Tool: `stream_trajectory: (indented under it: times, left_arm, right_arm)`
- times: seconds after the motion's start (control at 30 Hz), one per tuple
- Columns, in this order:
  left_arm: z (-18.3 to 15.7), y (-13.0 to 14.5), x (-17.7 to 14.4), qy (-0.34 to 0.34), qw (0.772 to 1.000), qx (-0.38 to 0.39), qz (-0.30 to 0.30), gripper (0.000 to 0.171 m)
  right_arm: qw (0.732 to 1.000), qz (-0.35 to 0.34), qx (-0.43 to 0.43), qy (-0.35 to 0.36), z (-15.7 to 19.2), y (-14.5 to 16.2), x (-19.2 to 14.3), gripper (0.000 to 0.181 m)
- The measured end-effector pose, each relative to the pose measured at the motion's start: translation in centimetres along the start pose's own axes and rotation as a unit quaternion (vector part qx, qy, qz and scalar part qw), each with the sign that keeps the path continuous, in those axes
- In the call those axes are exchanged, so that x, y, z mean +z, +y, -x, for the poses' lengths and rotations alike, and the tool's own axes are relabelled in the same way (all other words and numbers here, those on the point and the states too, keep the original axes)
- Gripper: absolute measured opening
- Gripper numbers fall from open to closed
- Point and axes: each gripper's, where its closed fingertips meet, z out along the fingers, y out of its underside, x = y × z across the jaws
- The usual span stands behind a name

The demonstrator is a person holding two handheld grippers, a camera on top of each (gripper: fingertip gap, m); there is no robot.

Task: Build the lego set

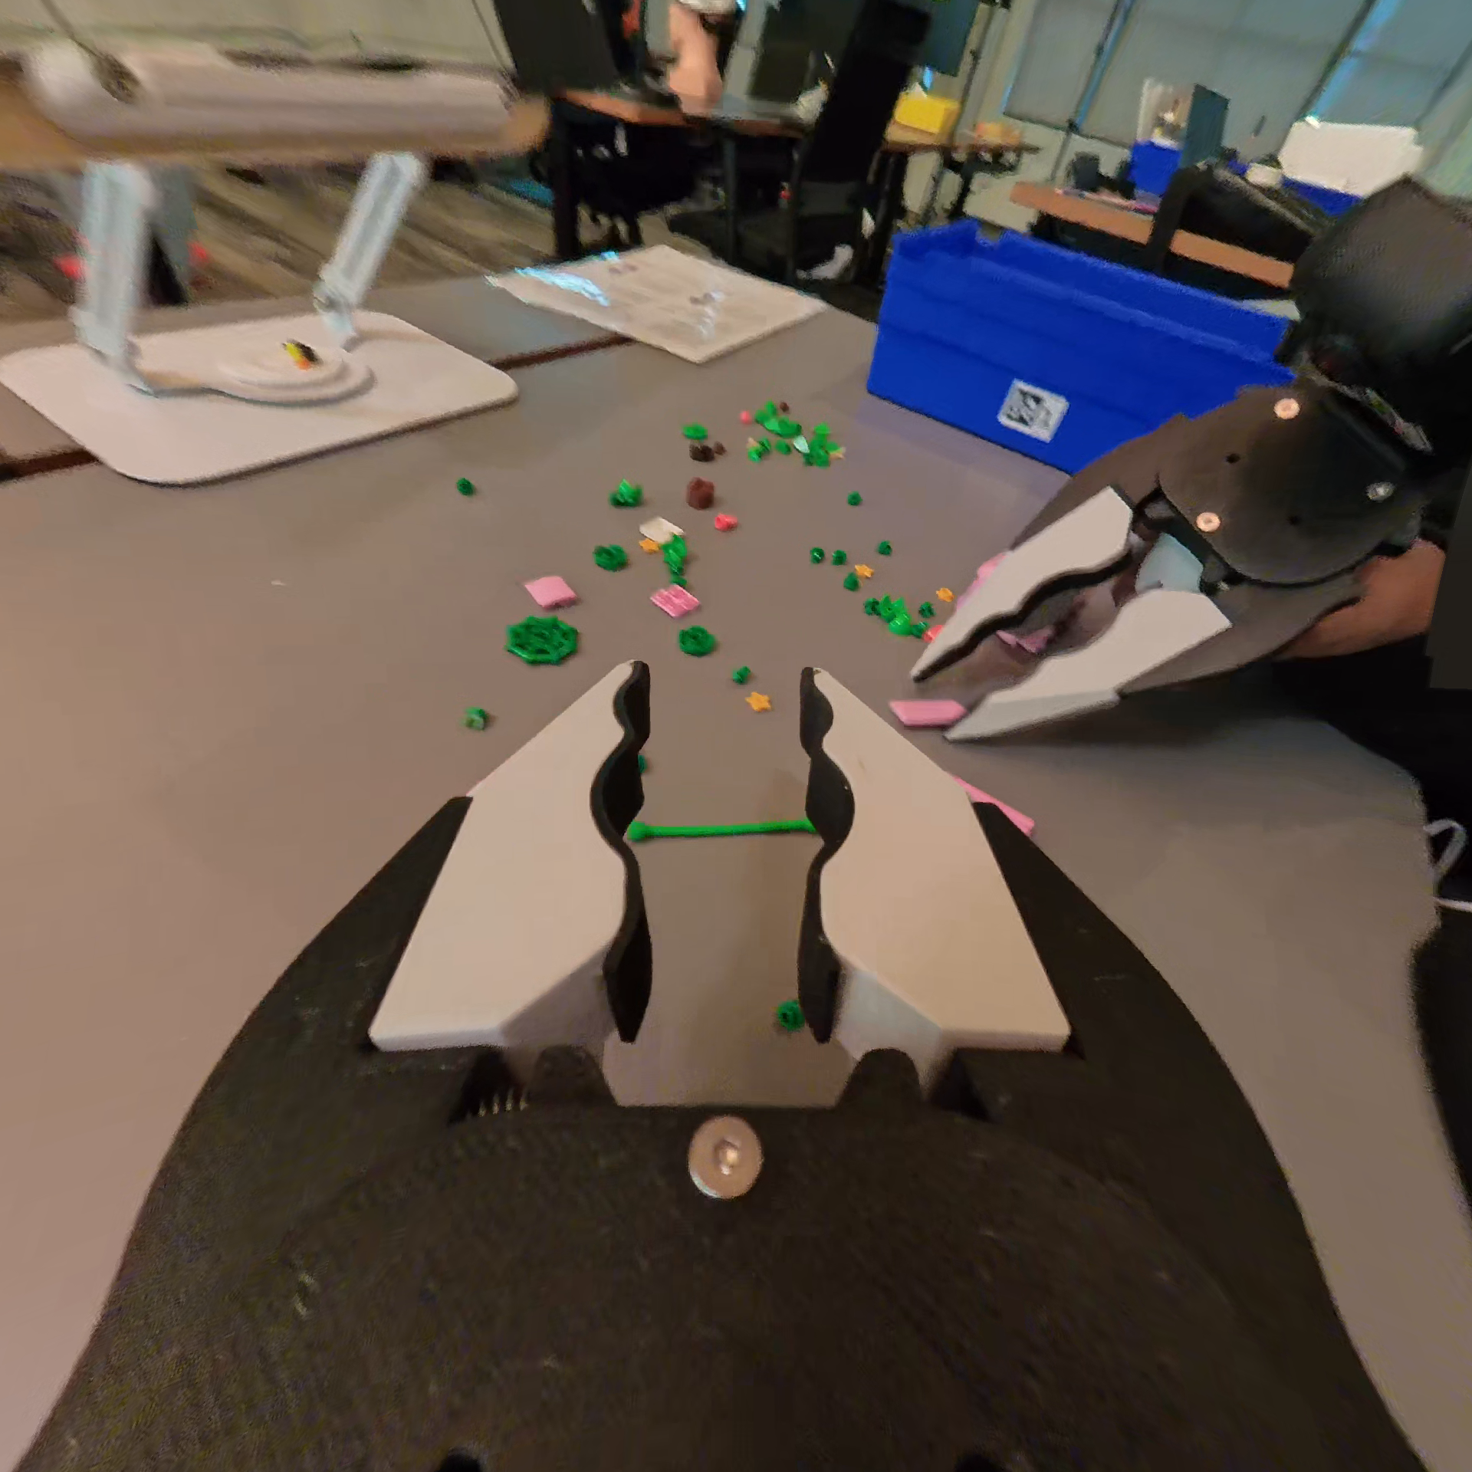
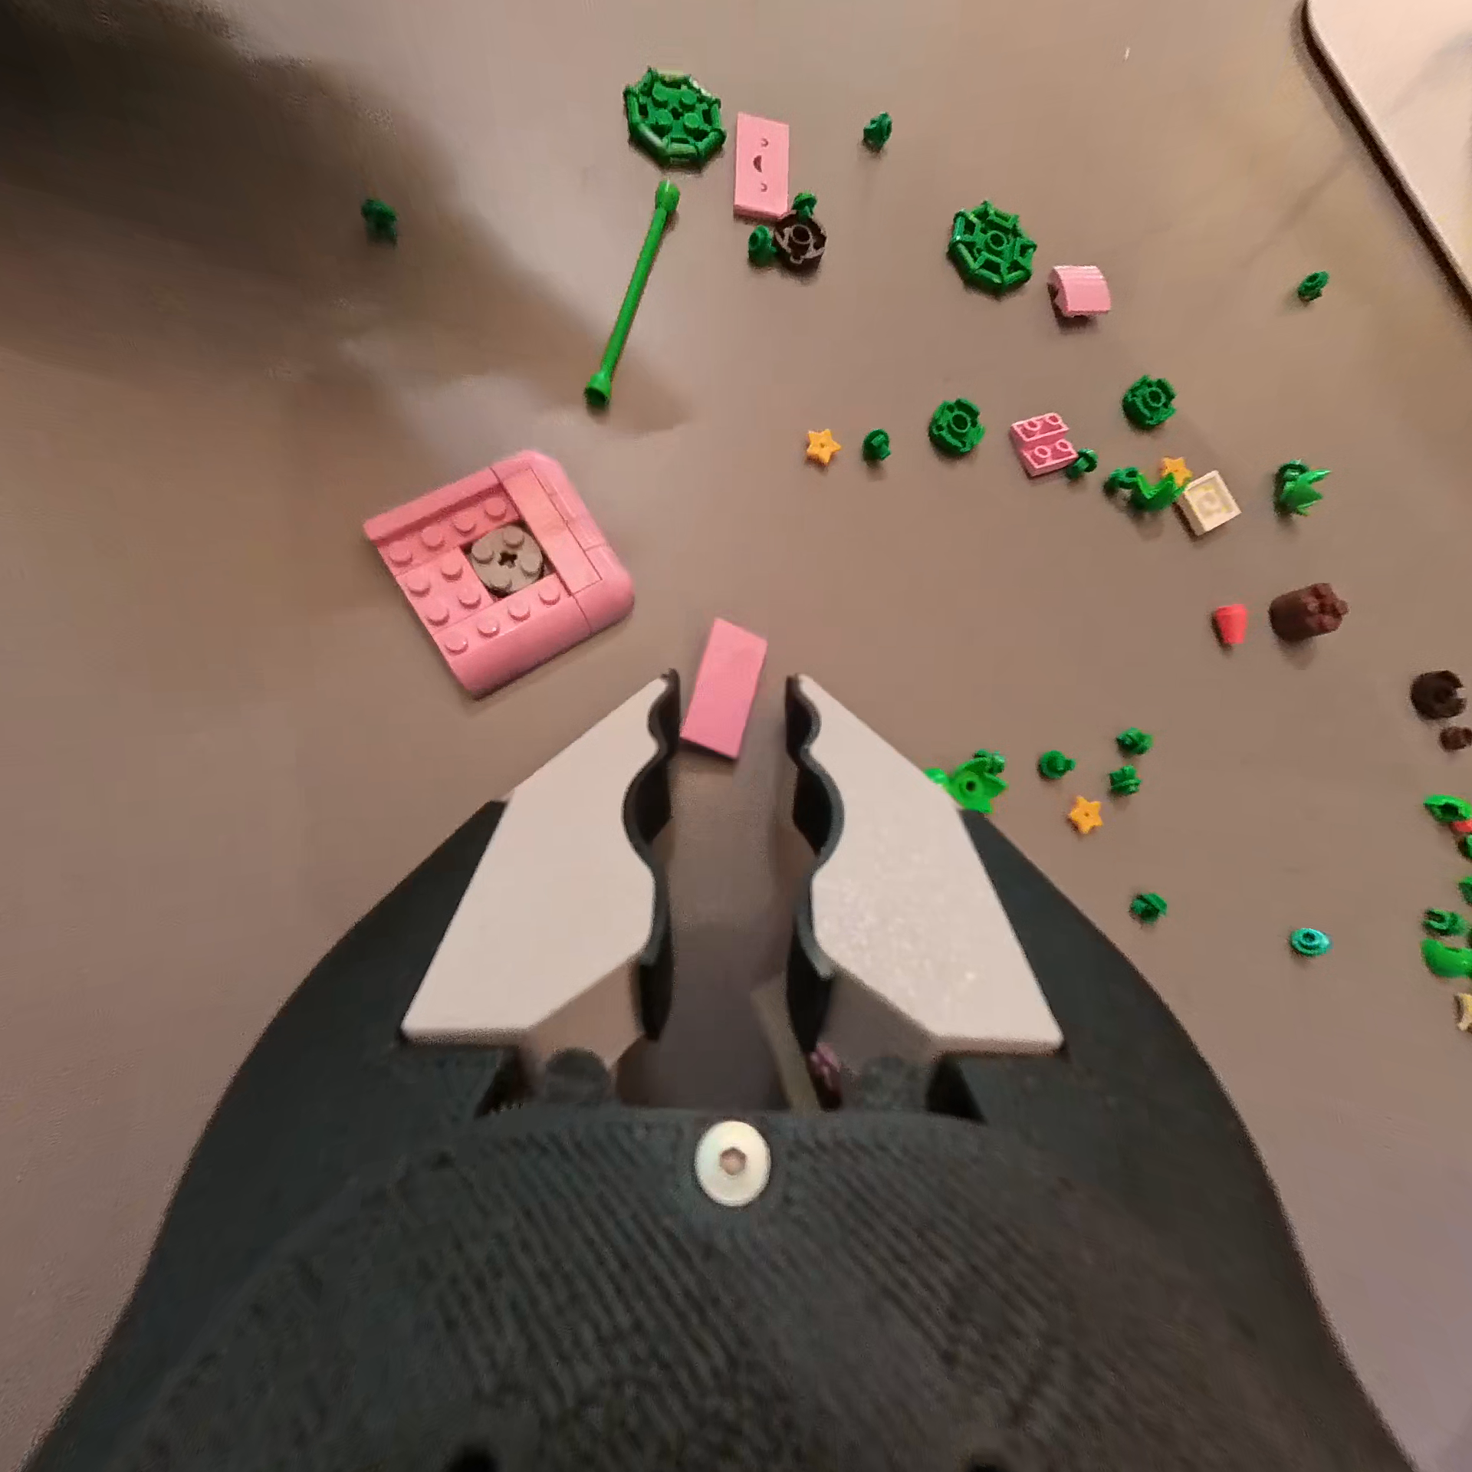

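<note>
Now: right gripper [image 2: 729,685], jaws open, straddles pink tile [image 2: 723,688], probably untouched. Left gripper [image 1: 723,677] open, empty. Next: close, carry to pink base [image 2: 498,569].

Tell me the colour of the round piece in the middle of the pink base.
Grey, clearest in the right wrist view.

Grey table [image 2: 239,796] seen under all parts. Pink square assembly [image 2: 498,569] laid flat left of centre, grey round piece set in its middle. Pink flat tile [image 2: 723,689] placed just beside it. Green rod [image 2: 633,295] laid farther off. Green round pieces, yellow stars, brown pieces scattered to right. Blue bin [image 1: 1059,350], white stand base [image 1: 255,398], printed sheet [image 1: 661,299] set at far side.
</note>
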Motion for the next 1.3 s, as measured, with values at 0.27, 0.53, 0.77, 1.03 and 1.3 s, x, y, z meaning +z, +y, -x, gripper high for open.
stream_trajectory:
  times: [0.27, 0.53, 0.77, 1.03, 1.3]
  left_arm:
    - [3.8, -2.6, -3.1, -0.042, 0.993, -0.066, -0.094, 0.035]
    - [4.3, -2.0, -3.7, -0.067, 0.995, -0.014, -0.065, 0.036]
    - [5.4, -1.8, -5.4, -0.070, 0.995, 0.030, -0.057, 0.038]
    - [3.8, -1.4, -4.6, -0.031, 0.998, 0.043, -0.045, 0.039]
    - [-4.9, 1.8, -2.7, 0.195, 0.976, 0.083, 0.039, 0.032]
  right_arm:
    - [0.994, -0.095, 0.007, -0.057, -0.1, -7.3, -0.8, 0.031]
    - [0.994, -0.010, -0.045, -0.098, 0.5, -12.2, 7.7, 0.035]
    - [0.992, 0.036, -0.005, -0.125, -0.3, -11.4, 11.2, 0.031]
    - [0.990, 0.017, -0.016, -0.141, -1.3, -11.9, 9.9, 0.014]
    - [0.963, -0.014, -0.157, -0.217, 3.0, -7.8, 1.2, 0.014]
